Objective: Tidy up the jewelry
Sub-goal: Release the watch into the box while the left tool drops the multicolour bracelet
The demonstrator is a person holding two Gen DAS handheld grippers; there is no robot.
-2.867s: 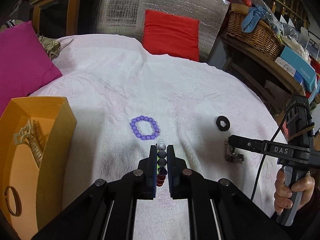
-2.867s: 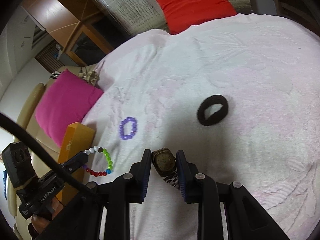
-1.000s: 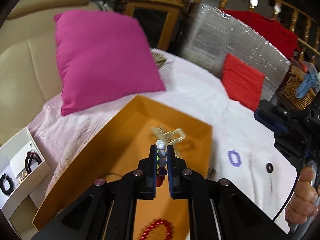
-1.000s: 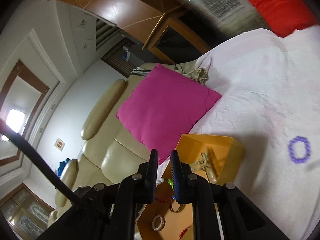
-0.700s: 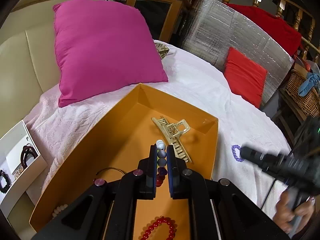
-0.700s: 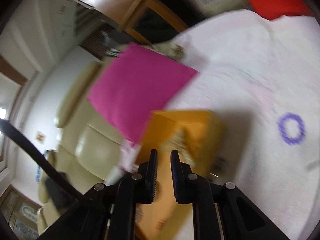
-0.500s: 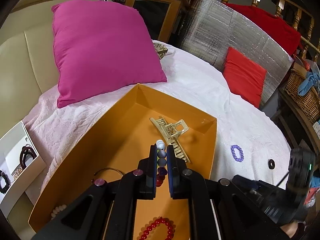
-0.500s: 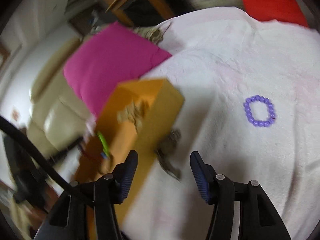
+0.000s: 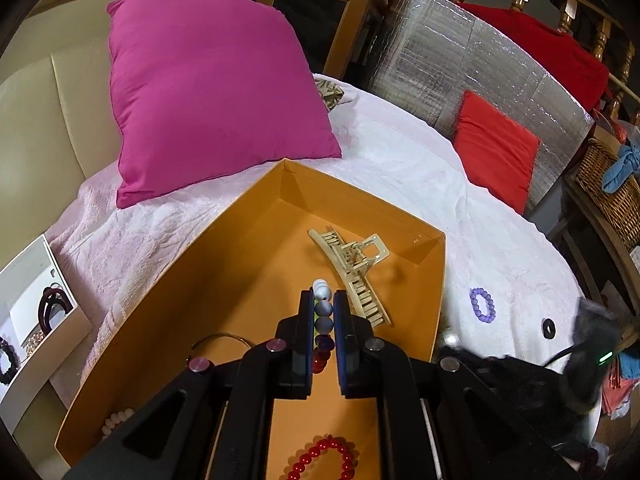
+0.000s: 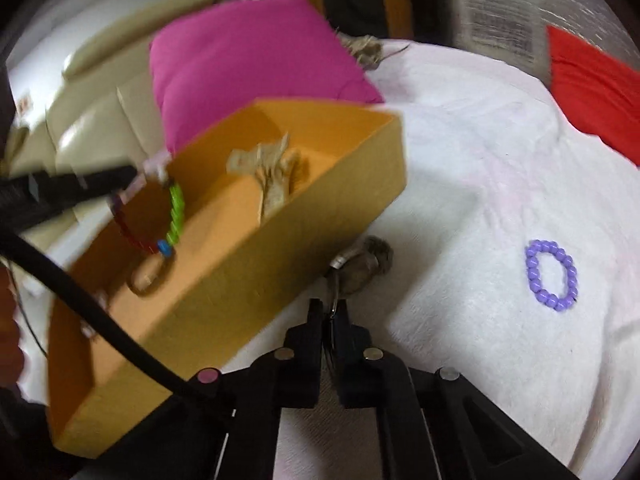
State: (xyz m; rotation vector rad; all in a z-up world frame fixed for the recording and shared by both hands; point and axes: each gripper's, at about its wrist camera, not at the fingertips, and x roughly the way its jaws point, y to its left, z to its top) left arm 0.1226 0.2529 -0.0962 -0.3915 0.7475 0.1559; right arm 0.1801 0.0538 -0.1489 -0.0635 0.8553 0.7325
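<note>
My left gripper (image 9: 323,300) is shut on a multicoloured bead bracelet (image 9: 322,312) and holds it above the inside of the orange box (image 9: 438,280). The bracelet also shows in the right wrist view (image 10: 174,212), hanging over the box (image 10: 320,208). My right gripper (image 10: 329,312) is shut on the band of a wristwatch (image 10: 364,264), which hangs just outside the box's side wall over the white blanket. A purple bead bracelet (image 10: 552,274) (image 9: 482,304) lies on the blanket.
In the box lie a beige hair claw (image 9: 352,268), a red bead bracelet (image 9: 324,456) and a thin bangle (image 9: 220,338). A black hair tie (image 9: 549,327) lies on the blanket. A pink cushion (image 9: 208,88) and a red cushion (image 9: 496,148) stand behind. A white tray (image 9: 28,320) sits at left.
My left gripper carried the bead bracelet from the blanket to above the box. My right gripper brought the watch over beside the box, opened briefly, and is shut on the band again.
</note>
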